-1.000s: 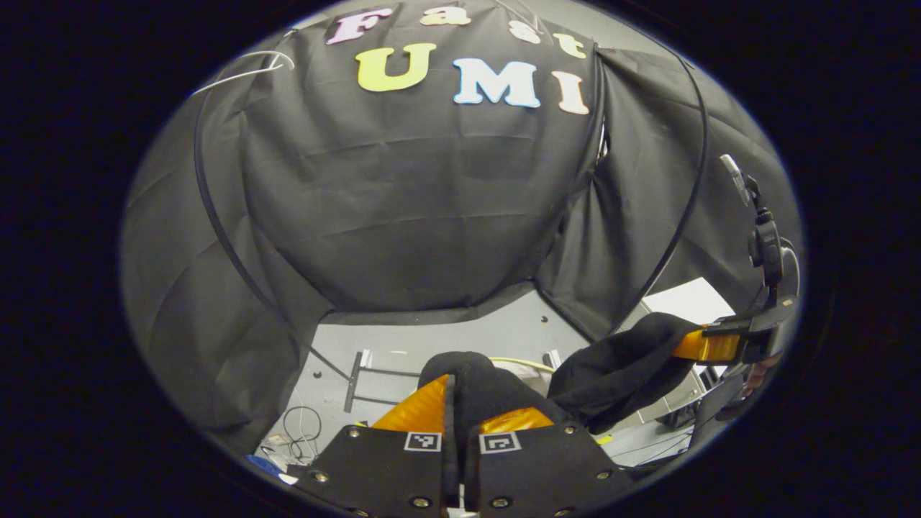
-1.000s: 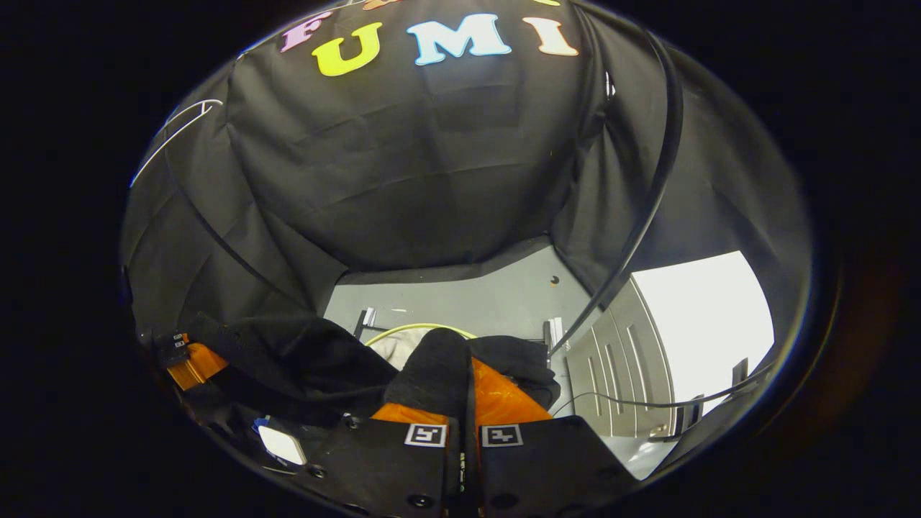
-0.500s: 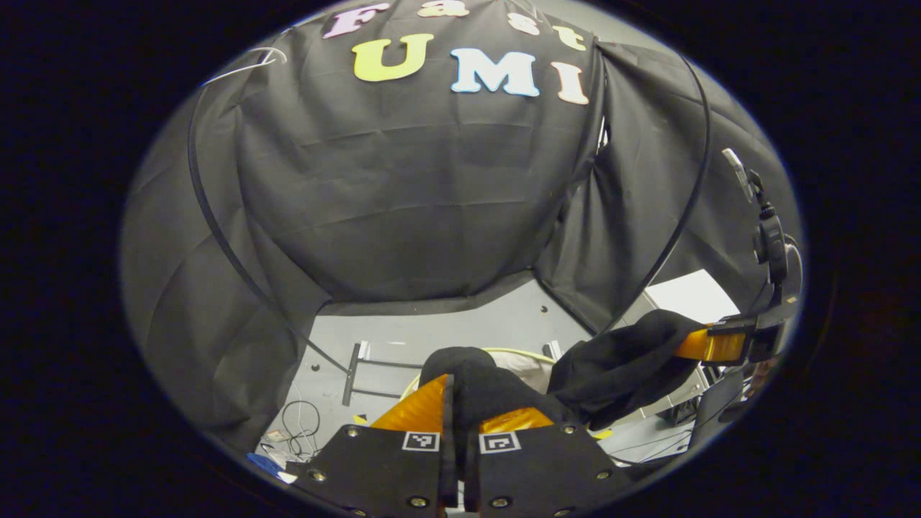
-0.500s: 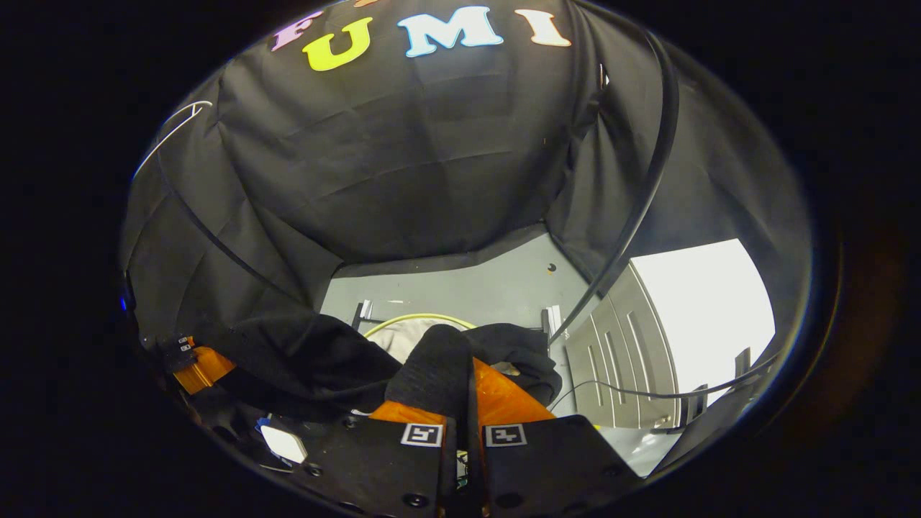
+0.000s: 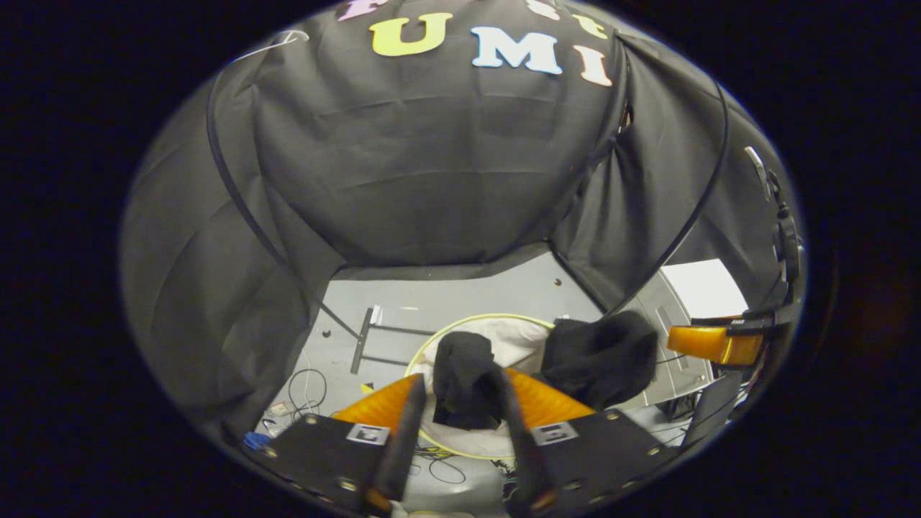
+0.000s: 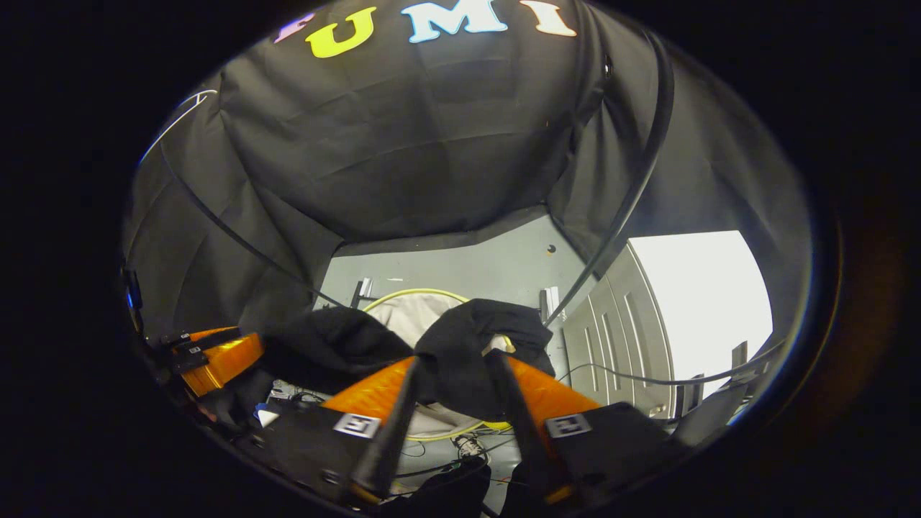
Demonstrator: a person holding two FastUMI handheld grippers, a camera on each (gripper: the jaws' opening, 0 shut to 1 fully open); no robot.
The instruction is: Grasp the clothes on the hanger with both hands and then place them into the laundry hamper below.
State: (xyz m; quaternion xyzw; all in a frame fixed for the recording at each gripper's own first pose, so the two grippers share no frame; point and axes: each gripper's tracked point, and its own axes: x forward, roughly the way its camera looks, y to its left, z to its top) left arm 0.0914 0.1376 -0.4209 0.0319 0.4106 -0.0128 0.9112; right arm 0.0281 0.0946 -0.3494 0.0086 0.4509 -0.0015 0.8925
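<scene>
Both the left tongs [image 5: 460, 388] and the right tongs [image 6: 450, 385] are seen spread wide. The black clothes [image 5: 468, 378] are draped between the parted fingers, apparently loose, over the yellow-rimmed laundry hamper [image 5: 514, 338] on the grey floor [image 5: 460, 295].

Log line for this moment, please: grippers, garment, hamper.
left gripper: open | right gripper: open | black garment: released, draped over hamper rim | step: drop under way
</scene>
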